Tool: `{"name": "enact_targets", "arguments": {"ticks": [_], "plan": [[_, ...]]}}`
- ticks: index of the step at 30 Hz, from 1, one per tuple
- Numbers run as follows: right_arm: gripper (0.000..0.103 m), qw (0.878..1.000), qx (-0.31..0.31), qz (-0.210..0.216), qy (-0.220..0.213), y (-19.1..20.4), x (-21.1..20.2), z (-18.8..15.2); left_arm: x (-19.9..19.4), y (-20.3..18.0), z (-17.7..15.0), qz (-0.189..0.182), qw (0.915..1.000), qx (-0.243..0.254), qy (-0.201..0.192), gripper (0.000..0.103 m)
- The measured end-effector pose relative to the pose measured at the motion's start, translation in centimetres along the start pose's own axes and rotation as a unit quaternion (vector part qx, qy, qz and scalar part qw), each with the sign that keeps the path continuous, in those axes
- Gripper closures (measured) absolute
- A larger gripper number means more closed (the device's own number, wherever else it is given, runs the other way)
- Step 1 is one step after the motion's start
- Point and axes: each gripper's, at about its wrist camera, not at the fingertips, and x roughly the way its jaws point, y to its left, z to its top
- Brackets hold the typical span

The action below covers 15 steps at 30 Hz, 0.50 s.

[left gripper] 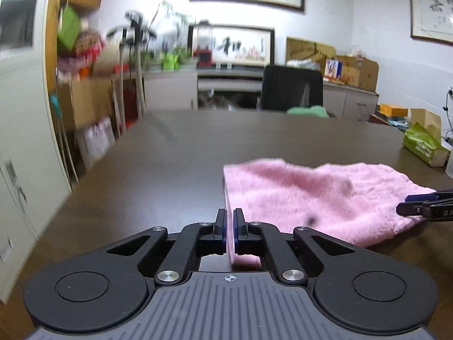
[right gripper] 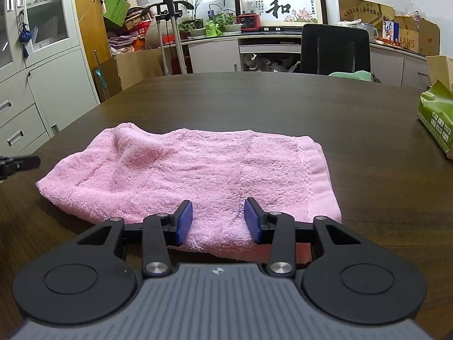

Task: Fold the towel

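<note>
A pink towel (right gripper: 203,170) lies folded and a little rumpled on the dark wooden table (right gripper: 254,99). My right gripper (right gripper: 218,217) is open, its blue pads over the towel's near edge. In the left wrist view the towel (left gripper: 311,195) lies to the right. My left gripper (left gripper: 230,228) is nearly shut, with a thin edge of the pink towel showing in the narrow gap between its pads. The right gripper (left gripper: 407,205) shows at the towel's right end. The left gripper's fingertips (right gripper: 25,160) show at the left edge of the right wrist view.
A green tissue pack (right gripper: 437,119) sits at the table's right edge. A black chair (right gripper: 335,48) and a green cloth (right gripper: 351,75) are at the far side. Cabinets (right gripper: 34,70) stand to the left, and counters with plants and boxes lie behind.
</note>
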Motion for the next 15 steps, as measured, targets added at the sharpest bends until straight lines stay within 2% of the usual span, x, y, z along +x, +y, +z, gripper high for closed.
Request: {"name": "enact_targets", "arguments": {"ticks": [6, 8, 13, 15], "plan": [[0.055, 1.0, -0.014, -0.005, 0.0, 0.3, 0.1, -0.1, 2.3, -2.4, 3.7, -0.037, 0.998, 0.051, 0.01, 0.097], [0.055, 1.0, -0.012, -0.004, 0.0, 0.4, 0.1, -0.1, 4.7, -4.1, 4.7, -0.039, 0.9961, 0.07, 0.037, 0.096], [0.055, 1.0, -0.004, 0.0, 0.0, 0.5, 0.0, -0.1, 8.6, -5.8, 3.7, -0.029, 0.9911, 0.079, 0.103, 0.096], [0.055, 1.0, 0.001, 0.001, 0.001, 0.3, -0.1, 0.0, 8.4, -6.0, 2.9, -0.021, 0.9905, 0.093, 0.099, 0.096]]}}
